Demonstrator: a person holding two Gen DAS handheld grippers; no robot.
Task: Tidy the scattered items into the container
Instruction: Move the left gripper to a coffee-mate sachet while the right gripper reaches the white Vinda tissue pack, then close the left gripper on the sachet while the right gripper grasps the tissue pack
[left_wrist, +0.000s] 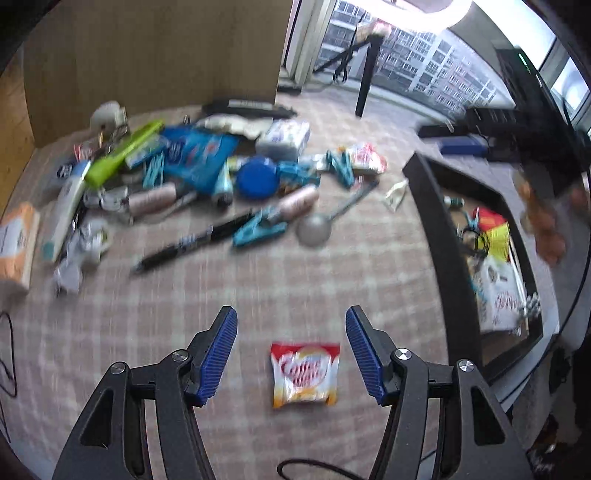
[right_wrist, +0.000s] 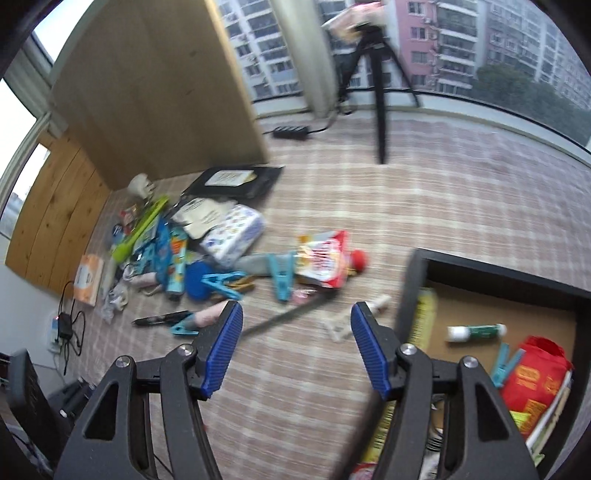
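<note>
The small red, white and orange snack sachet (left_wrist: 305, 374) lay flat on the plaid pink-and-cream cloth (left_wrist: 221, 288), its printed face up, the lettering too blurred to read. It sat apart from the main heap of clutter, on the near side of it, and to the left of the black-walled rectangular container (left_wrist: 436, 229).

The left gripper (left_wrist: 291, 350) was wide open, its blue ribbed pads (left_wrist: 218, 354) standing either side of the sachet; the sachet lay between them, nearer the right-hand pad. Whether the pads touched the cloth could not be told. It held nothing.

The right gripper (right_wrist: 297, 349) was likewise spread wide and empty, above bare cloth just left of the container's near wall (right_wrist: 410, 295). Inside the container, a white glue stick with a green label (right_wrist: 476, 331), a teal plastic clothes peg (right_wrist: 506, 363) and a red foil packet with yellow print (right_wrist: 532, 380) lay on its brown floor.

Left of the container, the heap held a blue round lid (left_wrist: 256, 177), a lime-green plastic tube (left_wrist: 122, 153), a black marker pen (left_wrist: 184, 243), a metal ladle (left_wrist: 325, 221) and a white printed tissue pack (left_wrist: 284, 138).
</note>
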